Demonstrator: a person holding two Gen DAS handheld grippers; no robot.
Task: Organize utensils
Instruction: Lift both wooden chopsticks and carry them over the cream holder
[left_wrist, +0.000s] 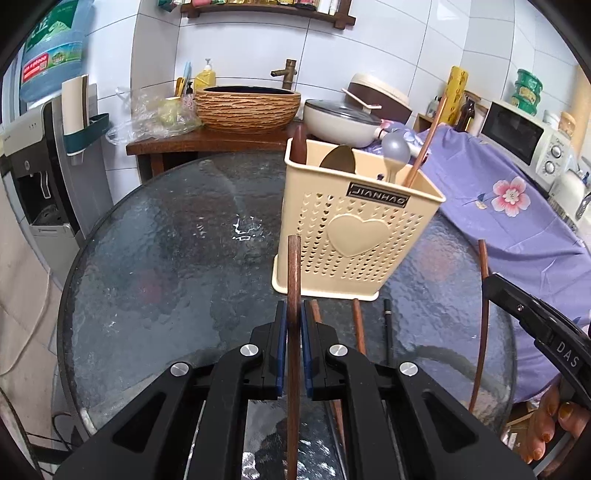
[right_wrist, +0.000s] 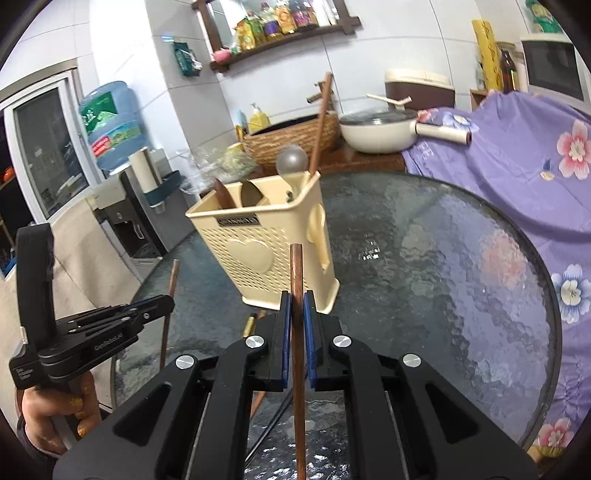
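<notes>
A cream perforated utensil holder (left_wrist: 354, 229) stands on the round glass table (left_wrist: 166, 258); it also shows in the right wrist view (right_wrist: 258, 251). It holds a grey ladle (left_wrist: 396, 149), a wooden spatula and one upright chopstick (left_wrist: 424, 147). My left gripper (left_wrist: 293, 317) is shut on a brown chopstick (left_wrist: 293, 280), held above the table just before the holder. My right gripper (right_wrist: 297, 314) is shut on another brown chopstick (right_wrist: 296, 273), also in front of the holder. More chopsticks (left_wrist: 357, 325) and a thin black one (left_wrist: 388, 325) lie on the glass below.
A brown basin (left_wrist: 247, 109), a white pan (left_wrist: 341, 122) and a rice cooker stand behind the table. A purple flowered cloth (left_wrist: 498, 199) covers the counter at right beside a microwave (left_wrist: 517, 136). A water dispenser (left_wrist: 33, 166) stands at left.
</notes>
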